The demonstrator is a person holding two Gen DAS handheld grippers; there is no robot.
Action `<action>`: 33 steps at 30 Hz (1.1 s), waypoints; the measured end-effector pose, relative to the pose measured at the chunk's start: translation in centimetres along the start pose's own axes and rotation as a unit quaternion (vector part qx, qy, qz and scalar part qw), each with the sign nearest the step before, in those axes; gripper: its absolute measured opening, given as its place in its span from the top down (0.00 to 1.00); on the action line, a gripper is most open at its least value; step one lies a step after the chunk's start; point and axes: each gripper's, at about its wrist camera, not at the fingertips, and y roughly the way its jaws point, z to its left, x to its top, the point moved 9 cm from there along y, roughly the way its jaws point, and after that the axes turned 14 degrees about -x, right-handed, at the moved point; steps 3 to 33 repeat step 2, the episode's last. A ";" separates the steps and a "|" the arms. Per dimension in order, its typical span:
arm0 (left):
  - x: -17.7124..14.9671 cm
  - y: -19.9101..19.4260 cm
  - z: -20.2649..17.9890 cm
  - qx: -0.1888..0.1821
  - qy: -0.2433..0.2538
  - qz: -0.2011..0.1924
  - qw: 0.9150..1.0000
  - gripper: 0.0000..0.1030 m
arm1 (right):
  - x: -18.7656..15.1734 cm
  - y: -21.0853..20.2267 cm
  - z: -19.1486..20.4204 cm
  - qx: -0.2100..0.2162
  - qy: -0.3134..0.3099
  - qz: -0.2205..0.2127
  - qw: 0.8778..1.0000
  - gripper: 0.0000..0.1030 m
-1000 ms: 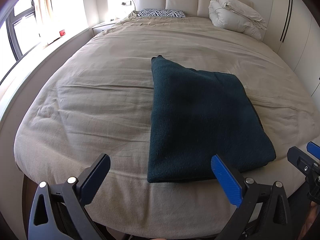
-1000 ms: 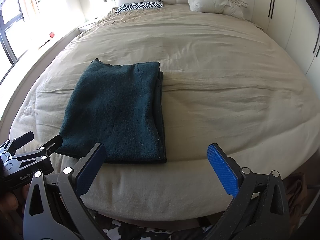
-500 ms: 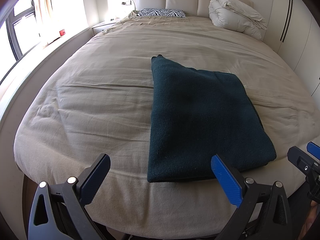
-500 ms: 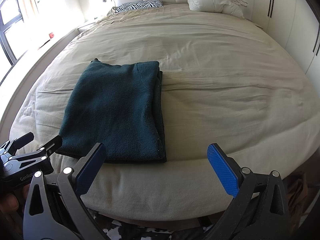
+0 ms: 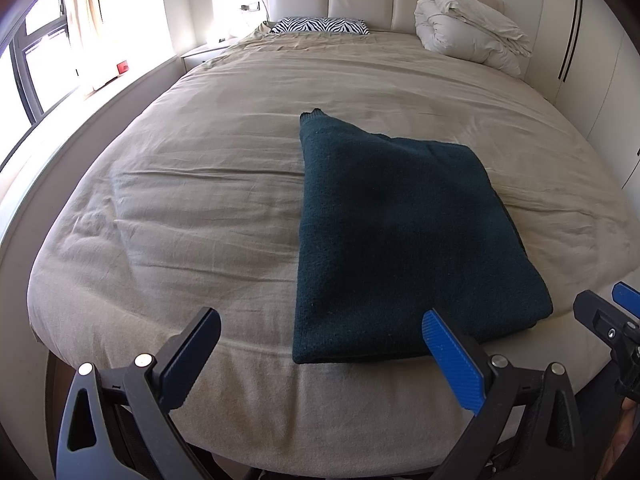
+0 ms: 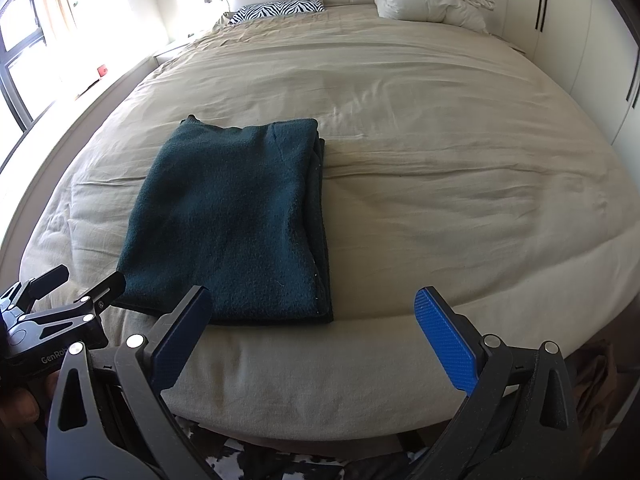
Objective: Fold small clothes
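My left gripper (image 5: 320,352) and right gripper (image 6: 312,336) both have fingers (image 5: 452,364) spread wide, released, holding and touching nothing. One folded dark teal sweater (image 5: 396,248) lies on the bed (image 5: 200,184), ahead of my left fingers and ahead-left of my right. Farther off: one zebra pillow (image 5: 320,25), one bundled duvet (image 5: 468,32).
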 end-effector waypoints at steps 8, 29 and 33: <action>0.0 0.0 0.0 -0.001 -0.001 0.001 1.000 0.00 | 0.0 0.0 0.0 0.000 0.001 0.001 1.000 0.00; 0.0 0.0 0.0 -0.001 -0.001 0.001 1.000 0.00 | 0.0 0.0 0.0 0.000 0.001 0.001 1.000 0.00; 0.0 0.0 0.0 -0.001 -0.001 0.001 1.000 0.00 | 0.0 0.0 0.0 0.000 0.001 0.001 1.000 0.00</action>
